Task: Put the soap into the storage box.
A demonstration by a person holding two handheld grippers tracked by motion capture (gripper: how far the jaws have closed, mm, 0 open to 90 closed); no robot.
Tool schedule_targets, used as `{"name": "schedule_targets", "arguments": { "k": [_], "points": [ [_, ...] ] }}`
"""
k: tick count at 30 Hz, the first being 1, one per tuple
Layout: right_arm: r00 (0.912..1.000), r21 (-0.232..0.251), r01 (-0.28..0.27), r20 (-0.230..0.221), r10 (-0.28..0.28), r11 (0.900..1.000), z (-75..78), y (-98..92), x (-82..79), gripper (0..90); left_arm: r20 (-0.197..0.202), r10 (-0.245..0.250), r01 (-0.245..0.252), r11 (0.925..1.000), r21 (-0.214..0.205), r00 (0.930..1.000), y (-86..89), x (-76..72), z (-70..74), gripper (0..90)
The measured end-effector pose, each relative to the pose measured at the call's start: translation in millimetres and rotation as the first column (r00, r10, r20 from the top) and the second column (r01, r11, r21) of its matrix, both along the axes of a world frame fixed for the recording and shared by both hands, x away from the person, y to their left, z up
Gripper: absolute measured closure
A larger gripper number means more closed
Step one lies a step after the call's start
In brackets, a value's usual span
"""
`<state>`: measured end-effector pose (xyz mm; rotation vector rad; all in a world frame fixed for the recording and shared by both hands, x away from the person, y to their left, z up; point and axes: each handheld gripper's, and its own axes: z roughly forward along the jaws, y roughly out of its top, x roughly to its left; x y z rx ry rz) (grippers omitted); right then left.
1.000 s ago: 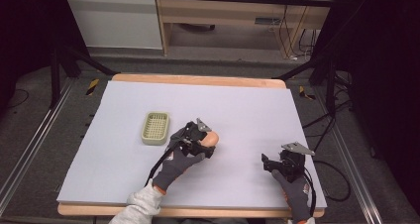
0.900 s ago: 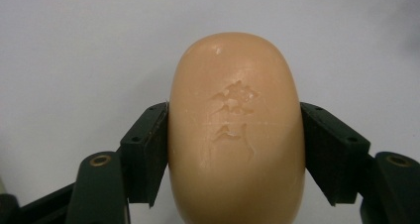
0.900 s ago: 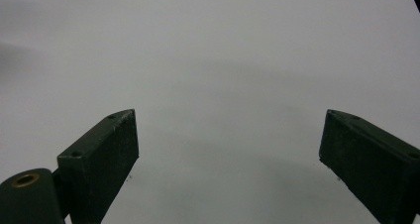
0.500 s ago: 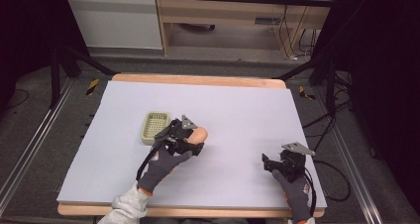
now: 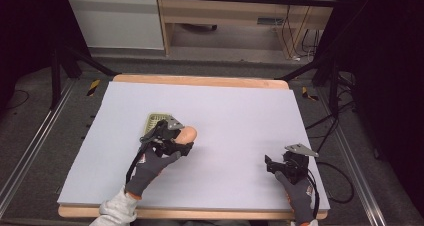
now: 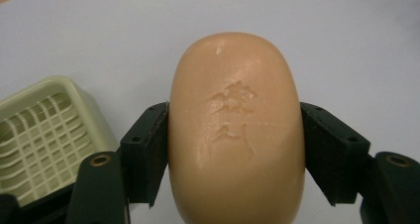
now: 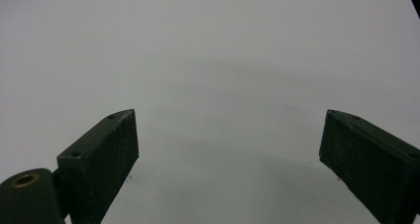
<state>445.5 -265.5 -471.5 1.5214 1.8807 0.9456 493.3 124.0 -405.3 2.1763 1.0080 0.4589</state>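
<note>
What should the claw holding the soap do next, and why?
Probably carry it a little sideways over the pale green slotted soap dish, then lower it. The left claw is shut on the peach oval soap bar, and the dish sits right beside it with nothing in it.

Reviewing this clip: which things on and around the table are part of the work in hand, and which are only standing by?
In the work:
- left gripper, jaws clamped on the soap bar
- pale green soap dish, just beside the bar

Standing by:
- right gripper, open over bare table
- wooden cabinet behind the table
- cables on the floor at the right
</note>
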Motion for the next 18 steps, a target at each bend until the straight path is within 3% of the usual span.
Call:
{"name": "schedule_targets", "arguments": {
  "k": [9, 10, 18],
  "points": [
    [1.0000, 0.000, -0.004, 0.001, 0.004, 1.0000, 0.2, 0.2, -0.7, 8.6, 0.006, 0.018, -0.018, 0.9998, 0.005, 0.9998, 13.2, 0.4, 2.9, 31.5],
    [1.0000, -0.001, -0.006, 0.004, 0.006, 1.0000, 0.3, 0.2, -0.8, 8.6, 0.009, 0.029, -0.029, 0.9995, -0.009, 0.9995, 13.5, 0.5, 2.4, 31.5],
    [0.9999, -0.005, -0.010, 0.006, 0.010, 0.9999, 0.9, 1.0, -2.0, 8.6, 0.013, 0.071, -0.071, 0.9975, -0.001, 0.9974, 27.9, 6.5, 2.0, 31.5]
  ]
}}
